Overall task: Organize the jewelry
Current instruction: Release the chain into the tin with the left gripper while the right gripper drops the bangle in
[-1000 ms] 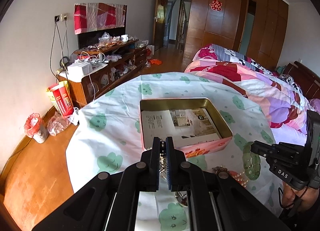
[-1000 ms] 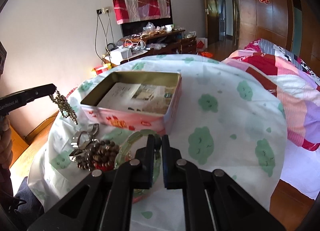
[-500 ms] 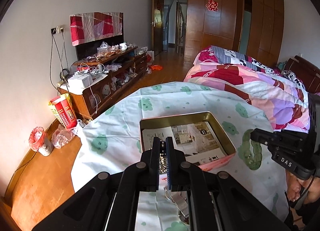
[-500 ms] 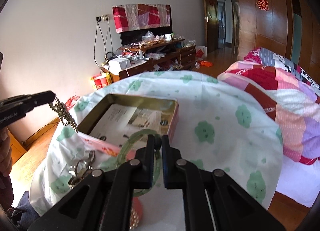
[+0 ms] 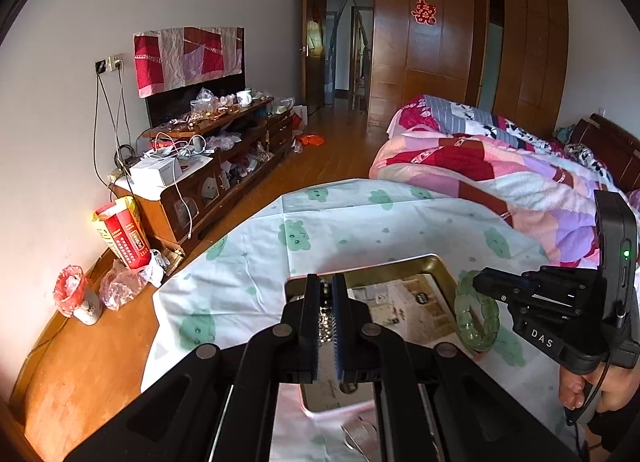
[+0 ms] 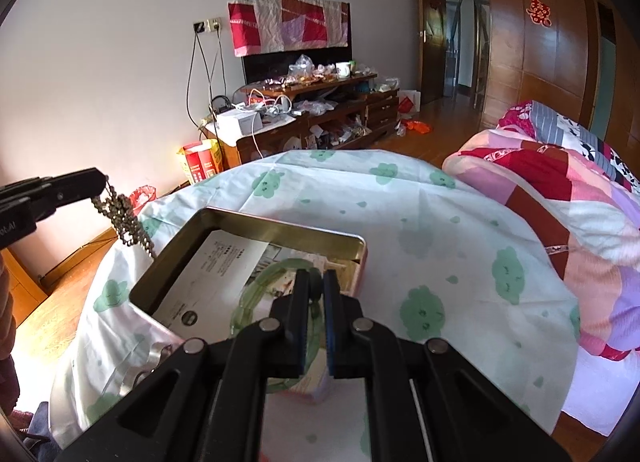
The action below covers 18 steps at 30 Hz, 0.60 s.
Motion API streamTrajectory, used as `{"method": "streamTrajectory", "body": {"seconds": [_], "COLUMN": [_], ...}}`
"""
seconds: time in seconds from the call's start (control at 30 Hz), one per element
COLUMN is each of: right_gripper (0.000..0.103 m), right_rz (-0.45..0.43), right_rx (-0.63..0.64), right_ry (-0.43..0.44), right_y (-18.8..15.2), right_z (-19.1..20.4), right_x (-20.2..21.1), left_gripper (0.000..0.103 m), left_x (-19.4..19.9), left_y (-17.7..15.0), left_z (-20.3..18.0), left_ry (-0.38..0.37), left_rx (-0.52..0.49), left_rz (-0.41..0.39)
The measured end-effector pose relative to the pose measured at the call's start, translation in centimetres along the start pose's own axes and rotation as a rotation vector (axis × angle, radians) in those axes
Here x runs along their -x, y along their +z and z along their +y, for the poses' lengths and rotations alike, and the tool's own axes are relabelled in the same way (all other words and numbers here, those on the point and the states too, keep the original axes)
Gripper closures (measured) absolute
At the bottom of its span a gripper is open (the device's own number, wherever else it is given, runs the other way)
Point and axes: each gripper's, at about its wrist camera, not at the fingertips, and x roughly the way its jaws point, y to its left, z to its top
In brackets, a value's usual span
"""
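Fingers of my left gripper (image 5: 328, 302) sit nearly together in the left wrist view, pinched on a beaded metallic chain (image 5: 327, 322) that shows in the narrow slot between the pads. Beyond them I see the open pink tin (image 5: 432, 262) with its gold inner wall, standing on the table's white cloth with green prints (image 5: 320, 221); printed paper (image 5: 396, 302) lines the tin's floor. To the right, my right gripper (image 5: 482, 285) reaches in from the edge, its tips clamped on a green bracelet (image 5: 478, 314) that hangs from them over the tin's right rim. A hand (image 5: 600, 394) shows under that gripper at the lower right. A bed with a patchwork quilt (image 5: 500, 165) lies behind the table.

From the right wrist view, my right gripper (image 6: 316, 302) is squeezed close on the same green bracelet (image 6: 256, 290), whose ring spreads out to the left of the fingers, above the printed paper (image 6: 216, 274) inside the pink tin (image 6: 280, 227). At the left edge my left gripper (image 6: 98, 179) comes in, tips shut on the beaded metallic chain (image 6: 124, 221), which dangles in a bunch down toward the tin's near-left corner; whether its lowest end touches the rim I cannot tell. The white cloth with green prints (image 6: 440, 229) covers the table around the tin.
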Motion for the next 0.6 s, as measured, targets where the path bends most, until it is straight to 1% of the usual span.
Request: {"method": "streamTrajectory", "body": {"seconds": [0.07,0.17,0.33,0.43,0.5,0.53,0.57,0.6], "right_gripper": [0.094,0.094,0.094,0.093,0.091,0.086,0.085,0.080], "right_rz": [0.012,0.027,0.056,0.070,0.073,0.068,0.067,0.065], "right_rx": [0.007,0.013,0.028,0.044,0.045,0.041,0.039,0.036], "right_ry": [-0.011,-0.026,-0.062,-0.086,-0.098,-0.105,-0.107,-0.093], "right_y": [0.2,0.2,0.0,-0.3,-0.4,-0.5,-0.5,-0.6], "right_z": [0.1,0.1,0.1,0.1,0.1,0.0,-0.1,-0.2], "right_x": [-1.0,-2.3,-4.4,-5.2,-5.5,-5.5,-5.4,-5.3], "left_gripper": [0.099,0.099,0.099,0.098,0.098,0.094,0.083,0.074], "left_x": [-0.8,-2.5,-4.9,-6.0,-6.9,-7.3,-7.6,-7.6], "left_y": [0.0,-0.3,-1.0,-1.6,-2.3,-2.7,-3.0,-3.5], "left_z": [0.1,0.0,-0.3,-0.5,-1.0,-1.3,-1.4,-1.5], "left_ry": [0.010,0.048,0.055,0.075,0.094,0.119,0.132,0.146], "left_rx": [-0.005,-0.023,-0.031,-0.036,-0.060,-0.076,-0.085,-0.089], "left_rz": [0.011,0.030,0.071,0.087,0.123,0.150,0.163,0.167]}}
